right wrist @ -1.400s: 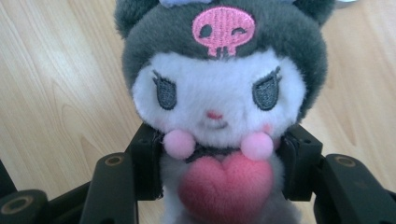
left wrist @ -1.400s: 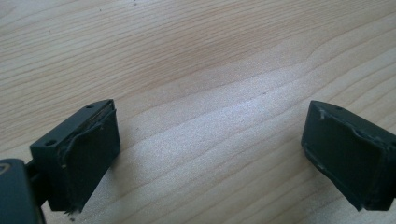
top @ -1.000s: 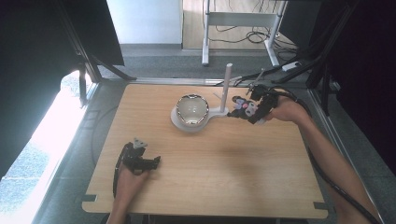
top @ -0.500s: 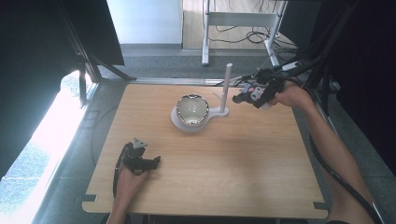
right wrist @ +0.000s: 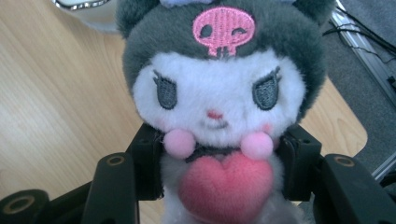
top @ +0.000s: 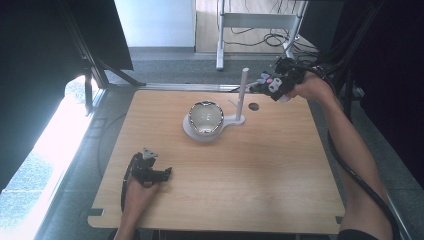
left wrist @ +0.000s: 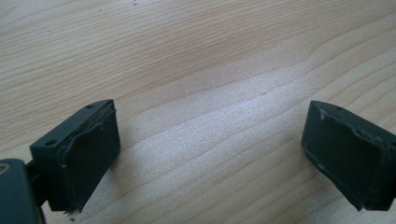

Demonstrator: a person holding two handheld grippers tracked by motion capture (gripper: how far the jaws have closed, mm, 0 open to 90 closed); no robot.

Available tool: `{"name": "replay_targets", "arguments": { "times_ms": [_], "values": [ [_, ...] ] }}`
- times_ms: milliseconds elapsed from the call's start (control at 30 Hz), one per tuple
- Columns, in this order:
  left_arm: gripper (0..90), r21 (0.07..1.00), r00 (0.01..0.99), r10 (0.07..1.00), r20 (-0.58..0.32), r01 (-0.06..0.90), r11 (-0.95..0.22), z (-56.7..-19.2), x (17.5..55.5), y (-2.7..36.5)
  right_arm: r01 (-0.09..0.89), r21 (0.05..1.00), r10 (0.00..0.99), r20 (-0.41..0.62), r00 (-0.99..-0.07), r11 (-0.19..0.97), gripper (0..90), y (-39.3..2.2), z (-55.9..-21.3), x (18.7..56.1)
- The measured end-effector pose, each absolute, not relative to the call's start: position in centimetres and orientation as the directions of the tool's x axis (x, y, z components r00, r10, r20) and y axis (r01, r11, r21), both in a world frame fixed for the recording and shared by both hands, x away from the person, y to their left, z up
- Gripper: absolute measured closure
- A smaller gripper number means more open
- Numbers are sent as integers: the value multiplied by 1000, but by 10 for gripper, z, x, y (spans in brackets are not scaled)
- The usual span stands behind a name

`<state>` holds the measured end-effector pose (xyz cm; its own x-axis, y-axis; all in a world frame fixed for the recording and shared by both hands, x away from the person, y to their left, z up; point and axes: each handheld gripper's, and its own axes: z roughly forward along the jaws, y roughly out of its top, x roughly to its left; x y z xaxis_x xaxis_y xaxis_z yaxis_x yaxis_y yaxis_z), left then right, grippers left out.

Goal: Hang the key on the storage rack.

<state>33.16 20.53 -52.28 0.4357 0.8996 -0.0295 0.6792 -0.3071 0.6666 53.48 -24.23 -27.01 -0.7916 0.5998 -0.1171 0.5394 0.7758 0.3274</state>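
Right tool (top: 265, 84) is clamped on the plush toy (right wrist: 219, 102), jaws squeezing its body below the head, held above the far right tabletop (top: 240, 170) near the white post (top: 243, 92). My read: keep the squeeze steady and clear the post before going to the shiny bowl (top: 205, 117) on the stand (soft body can slip). Left tool (left wrist: 205, 154) rests with jaws apart, nothing between them, at the near left. Pale wood surface; dark curtains, grey floor, cables behind.
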Motion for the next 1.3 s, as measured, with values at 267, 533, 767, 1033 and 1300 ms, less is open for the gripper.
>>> {"name": "replay_targets", "arguments": {
  "times_ms": [267,533,767,1033,1300],
  "values": [
    [43,667,436,899,-30,679,-307,-523,332,205,540,337,607,-136,-783,772,445,-232,-265,546],
    [43,667,436,899,-31,679,-307,-523,332,205,527,345,595,-127,-794,777,445,-217,-265,545],
    [43,667,435,900,-31,680,-305,-523,332,205,525,323,579,-94,-810,787,444,-208,-283,541],
    [43,668,436,899,-28,677,-308,-523,332,205,527,306,566,-48,-823,793,443,-200,-309,539],
    [44,669,435,900,-28,677,-307,-523,332,205,536,281,568,-42,-822,796,436,-200,-338,541]
  ]
}}
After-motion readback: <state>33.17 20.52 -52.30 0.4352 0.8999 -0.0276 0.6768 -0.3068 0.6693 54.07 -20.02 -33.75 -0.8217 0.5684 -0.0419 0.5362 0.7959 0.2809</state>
